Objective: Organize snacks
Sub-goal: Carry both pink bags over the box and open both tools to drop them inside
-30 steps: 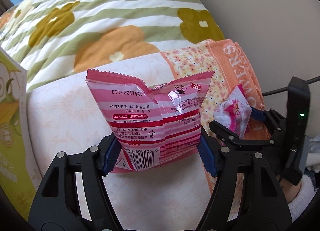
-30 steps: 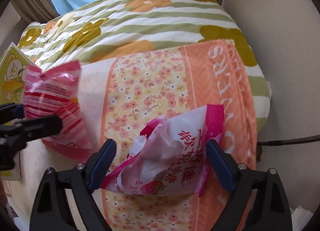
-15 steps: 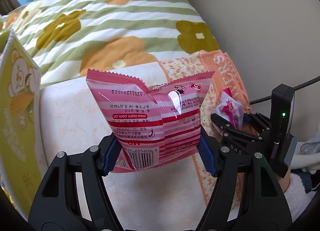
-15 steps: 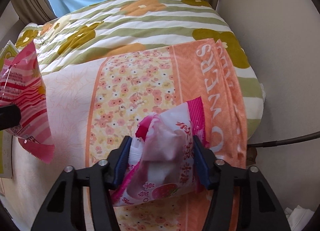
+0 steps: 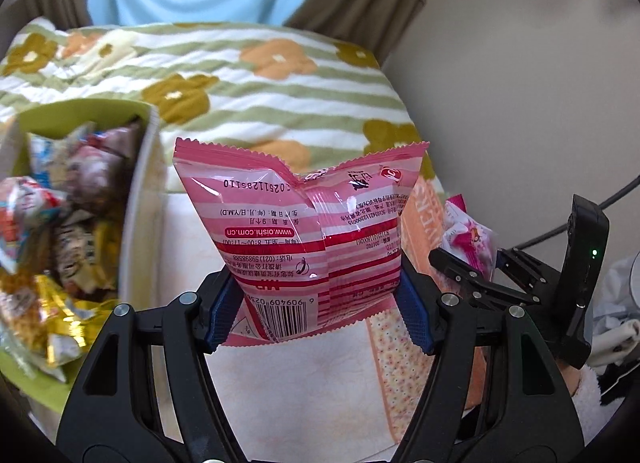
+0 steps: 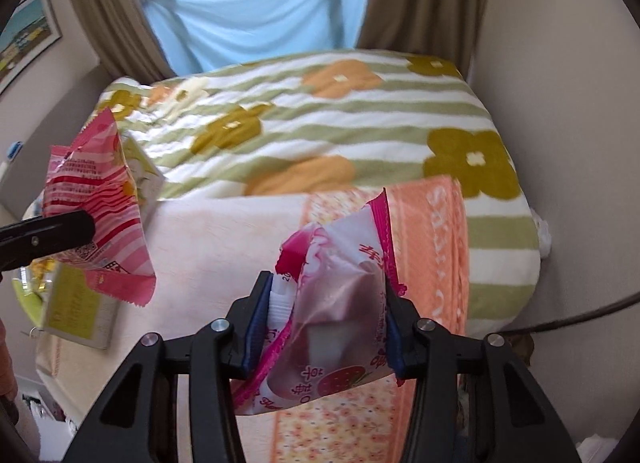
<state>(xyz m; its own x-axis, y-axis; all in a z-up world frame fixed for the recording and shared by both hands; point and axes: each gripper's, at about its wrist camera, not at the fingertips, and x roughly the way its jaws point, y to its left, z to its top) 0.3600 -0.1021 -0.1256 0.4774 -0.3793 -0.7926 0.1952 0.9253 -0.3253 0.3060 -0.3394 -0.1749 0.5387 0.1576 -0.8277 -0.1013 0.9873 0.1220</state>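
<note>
My left gripper (image 5: 316, 311) is shut on a pink striped snack bag (image 5: 304, 239) and holds it upright above the bed; the bag also shows in the right wrist view (image 6: 96, 203). My right gripper (image 6: 322, 327) is shut on a pink and white strawberry snack packet (image 6: 340, 303), lifted off the bed; it shows at the right in the left wrist view (image 5: 468, 235). A green box (image 5: 140, 199) full of mixed snack packets (image 5: 60, 231) stands on the bed to the left of the striped bag.
The bed has a green striped flower blanket (image 6: 340, 119) and an orange floral towel (image 6: 432, 231). A beige wall (image 5: 520, 83) is on the right, with a black cable (image 6: 560, 319) along it. Curtains and a window (image 6: 256, 15) stand beyond the bed.
Both grippers have risen and tilted up with their packets. The right gripper shut on the strawberry packet and lifted it. The green snack box has come into the left wrist view.
</note>
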